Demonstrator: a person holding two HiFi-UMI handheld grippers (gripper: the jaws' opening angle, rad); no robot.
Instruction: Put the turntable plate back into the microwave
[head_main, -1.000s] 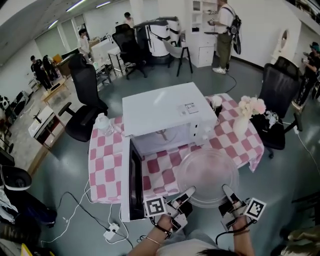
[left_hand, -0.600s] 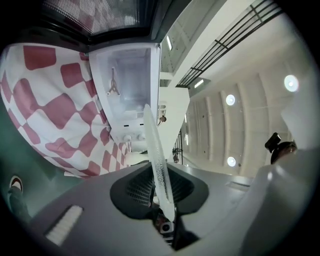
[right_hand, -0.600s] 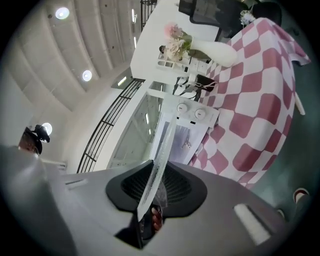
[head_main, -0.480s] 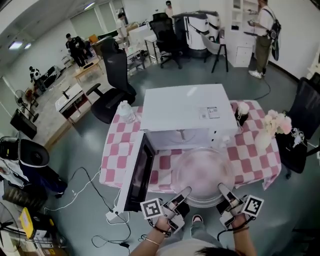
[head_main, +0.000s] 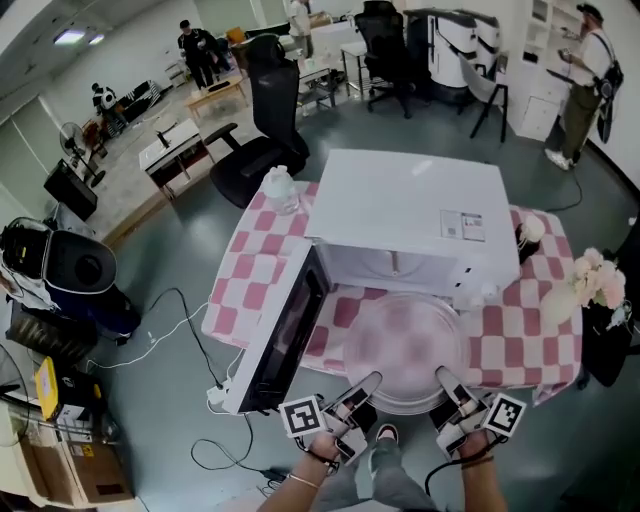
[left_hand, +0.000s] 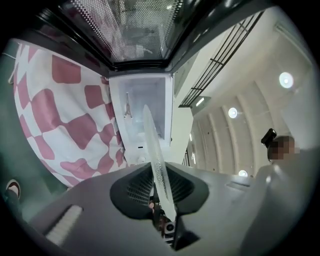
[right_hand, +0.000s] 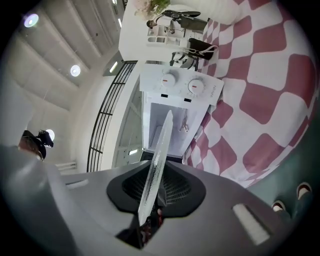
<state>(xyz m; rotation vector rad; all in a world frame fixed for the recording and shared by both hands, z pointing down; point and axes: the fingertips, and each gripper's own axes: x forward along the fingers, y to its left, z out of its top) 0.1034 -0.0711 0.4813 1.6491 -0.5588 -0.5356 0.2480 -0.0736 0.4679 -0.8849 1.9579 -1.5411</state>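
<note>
The clear glass turntable plate (head_main: 404, 350) hangs level in front of the open white microwave (head_main: 410, 215), its far rim close to the cavity mouth (head_main: 392, 266). My left gripper (head_main: 366, 384) is shut on the plate's near-left rim, and my right gripper (head_main: 444, 382) is shut on its near-right rim. The right jaws have just been closing, with the plate between them. In the left gripper view the plate (left_hand: 156, 157) runs edge-on out of the jaws toward the cavity. The right gripper view shows the plate (right_hand: 158, 155) the same way, below the two knobs (right_hand: 181, 82).
The microwave door (head_main: 283, 330) stands swung open to the left of the plate. A pink checked cloth (head_main: 255, 280) covers the table. A water bottle (head_main: 283, 190) stands at the back left and a flower vase (head_main: 588, 282) at the right. Cables and a power strip (head_main: 215, 396) lie on the floor.
Both grippers have carried the plate from the right of the opening to squarely in front of the cavity and nearer to it. The head view has swung round.
</note>
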